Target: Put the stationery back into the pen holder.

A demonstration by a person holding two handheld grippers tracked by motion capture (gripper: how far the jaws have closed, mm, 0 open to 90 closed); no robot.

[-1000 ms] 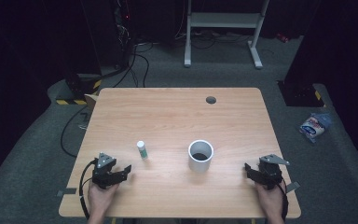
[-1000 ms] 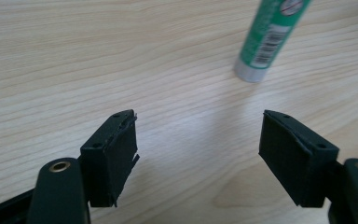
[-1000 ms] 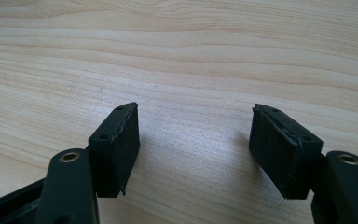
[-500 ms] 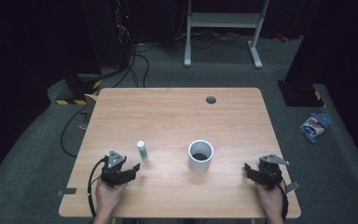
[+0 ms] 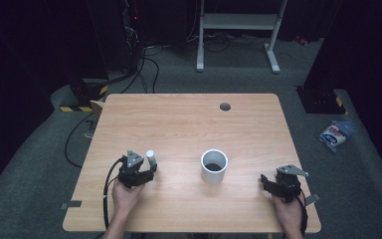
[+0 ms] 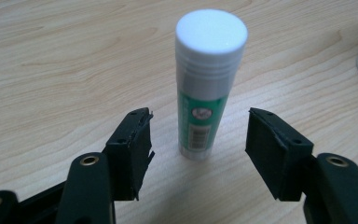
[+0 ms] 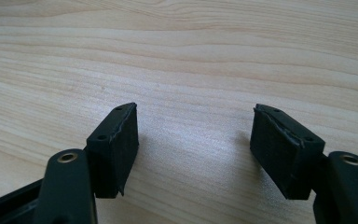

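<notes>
Left gripper [image 6: 198, 135] has slid forward since a second ago, jaws now wide around the upright glue stick [image 6: 206, 88] left of the white cup [image 5: 214, 167], grasp likely next; right gripper [image 7: 193, 149] wide, idle right of cup.

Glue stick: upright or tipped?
Upright. The glue stick stands on its base on the table, white cap up, between the open left tool.

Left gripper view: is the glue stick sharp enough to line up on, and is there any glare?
Left gripper view: glue stick sharp, label readable, cap bright but no glare, soft shadow at its base. High view: table evenly lit, surroundings dark. Right gripper view: wood grain crisp, faint shadows.
</notes>
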